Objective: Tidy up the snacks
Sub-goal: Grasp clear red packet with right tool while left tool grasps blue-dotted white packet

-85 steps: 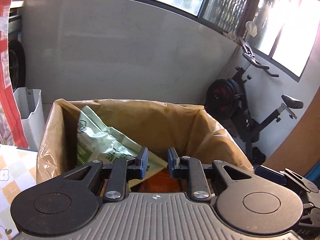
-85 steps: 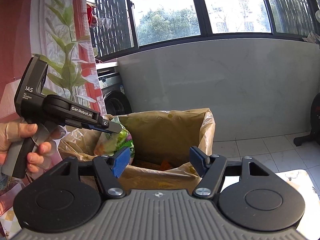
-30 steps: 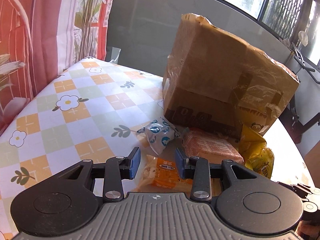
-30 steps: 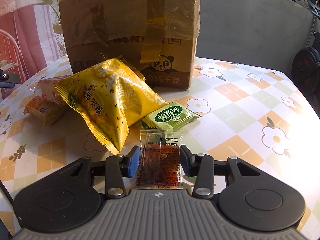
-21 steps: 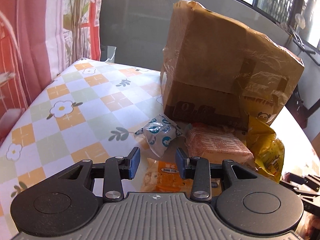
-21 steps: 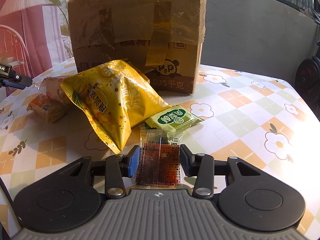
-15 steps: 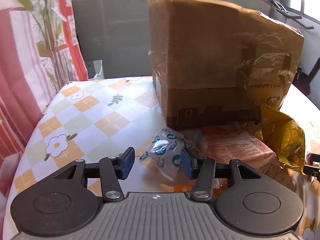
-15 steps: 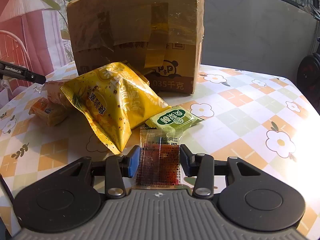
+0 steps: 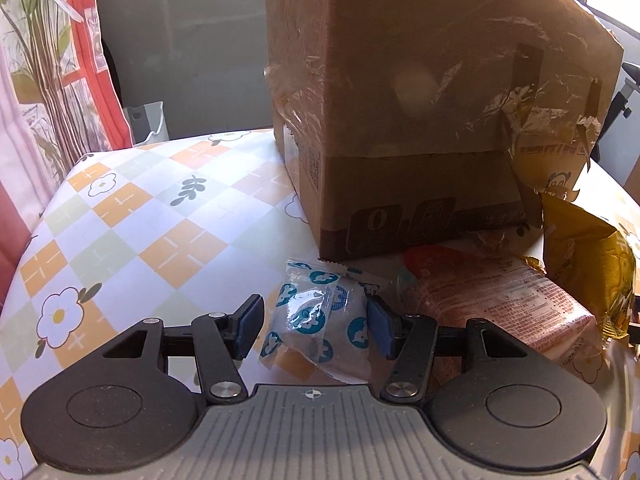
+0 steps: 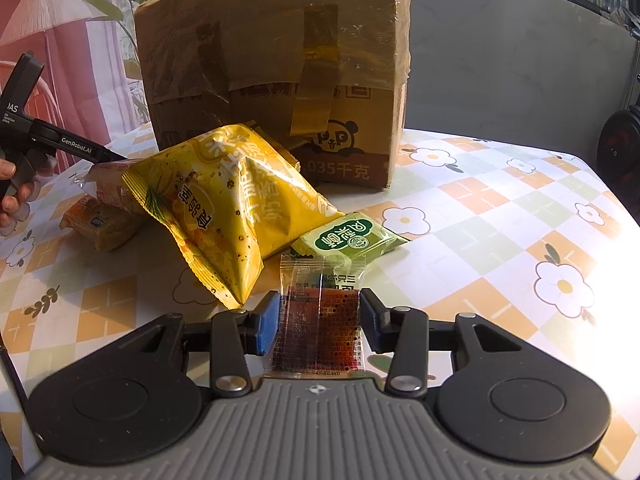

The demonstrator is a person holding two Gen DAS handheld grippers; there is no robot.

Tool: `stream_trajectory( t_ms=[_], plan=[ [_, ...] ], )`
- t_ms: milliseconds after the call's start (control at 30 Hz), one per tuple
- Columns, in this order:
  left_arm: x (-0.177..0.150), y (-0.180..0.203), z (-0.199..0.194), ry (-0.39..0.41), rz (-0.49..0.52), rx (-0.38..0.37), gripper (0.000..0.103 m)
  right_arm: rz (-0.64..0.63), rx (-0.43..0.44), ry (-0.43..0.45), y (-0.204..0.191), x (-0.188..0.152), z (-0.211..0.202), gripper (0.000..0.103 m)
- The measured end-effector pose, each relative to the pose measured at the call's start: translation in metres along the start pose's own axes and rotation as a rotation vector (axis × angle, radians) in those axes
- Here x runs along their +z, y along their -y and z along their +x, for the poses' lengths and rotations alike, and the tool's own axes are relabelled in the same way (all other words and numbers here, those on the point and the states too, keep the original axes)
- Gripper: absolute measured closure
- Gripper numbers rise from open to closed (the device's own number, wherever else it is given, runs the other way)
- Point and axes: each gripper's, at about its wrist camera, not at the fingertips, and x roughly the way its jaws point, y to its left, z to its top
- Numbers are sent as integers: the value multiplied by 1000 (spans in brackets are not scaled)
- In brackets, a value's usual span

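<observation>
The left gripper is swinging away from the orange packet it hovered over a second ago and lining up on the blue-dotted clear packet, low in the frame's centre, jaws opening around it and not pressing yet. That looks like the next snack bound for the cardboard box behind. The right gripper is holding steady, clamping the dark red sachet at bottom centre.
</observation>
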Motion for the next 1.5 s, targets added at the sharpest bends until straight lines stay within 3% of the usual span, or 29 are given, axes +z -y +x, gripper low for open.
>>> stream_trajectory(
  t_ms=[133,167,367,667,967,1300,1500],
  plan=[
    [2,-4,8,-16,-50,14,46,0,-2,0,0,0,0,58],
    [2,-4,8,-20,-58,17,53,1,-1,0,0,0,0,58],
    [-7,-7,-5,-16,-77,58,55,3,-1,1,0,0,0,58],
    [-31,-6,-70,101,-182,112,55,2,-3,3,-1,-1,-1,58],
    [-59,23,-104,150,-306,114,55,-4,-6,5,-2,-1,-1,58],
    [-61,39,-113,189,-304,79,56,25,14,7,1,0,-6,58],
    [-53,43,-123,224,-272,101,55,38,21,65,3,16,-21,58]
  ],
)
